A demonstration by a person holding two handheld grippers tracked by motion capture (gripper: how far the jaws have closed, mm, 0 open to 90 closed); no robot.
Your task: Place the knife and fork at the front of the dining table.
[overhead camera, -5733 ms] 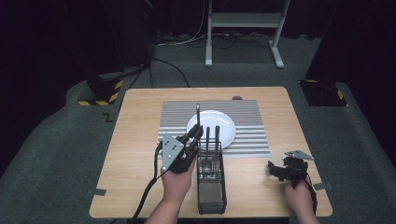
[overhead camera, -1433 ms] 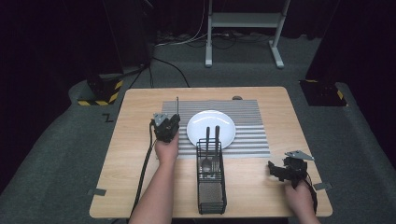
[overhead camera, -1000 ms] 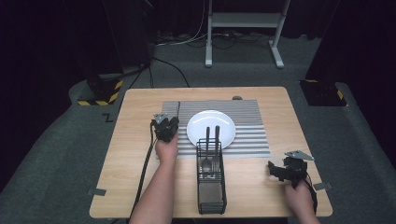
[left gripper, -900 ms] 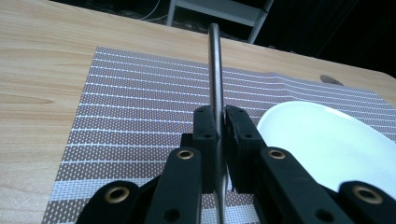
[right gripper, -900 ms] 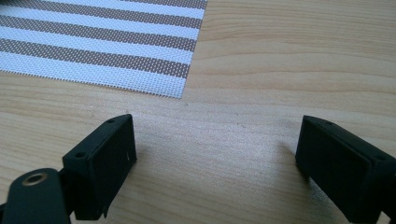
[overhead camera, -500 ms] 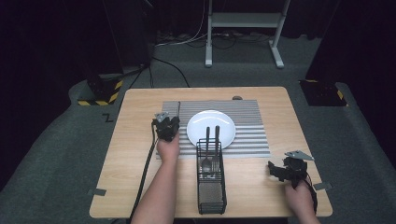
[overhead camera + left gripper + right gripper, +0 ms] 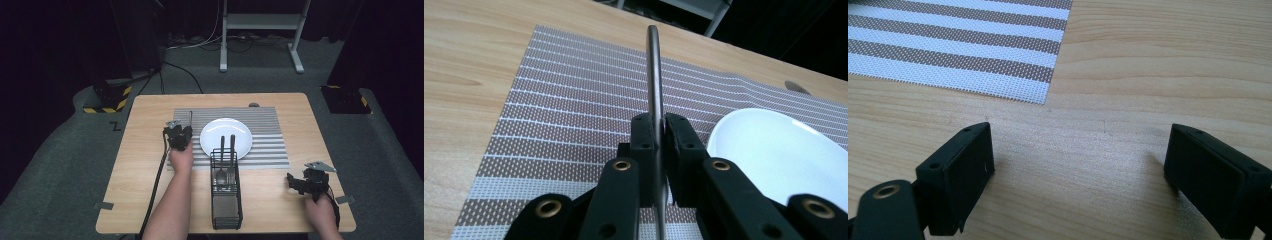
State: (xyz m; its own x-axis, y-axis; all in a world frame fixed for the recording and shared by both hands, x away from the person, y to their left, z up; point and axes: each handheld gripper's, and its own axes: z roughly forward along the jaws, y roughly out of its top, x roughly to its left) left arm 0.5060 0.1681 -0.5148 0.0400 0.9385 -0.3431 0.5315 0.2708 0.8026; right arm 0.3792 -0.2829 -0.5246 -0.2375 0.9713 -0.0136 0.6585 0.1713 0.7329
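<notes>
One knife (image 7: 653,75) was clamped in the left gripper (image 7: 657,131); two utensils (image 7: 226,150) were seen in one caddy (image 7: 226,200). The right gripper (image 7: 1078,165) was spread wide, empty.

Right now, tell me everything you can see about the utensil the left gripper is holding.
The utensil shows as a thin, flat strip of grey metal seen edge-on, likely a handle. The left gripper has its black jaws clamped on it. It points forward over the striped placemat, just left of the white plate. In the high view it is a slim dark rod sticking out beyond the gripper. Its working end is hidden, so I cannot tell its type or whether it touches the mat.
</notes>
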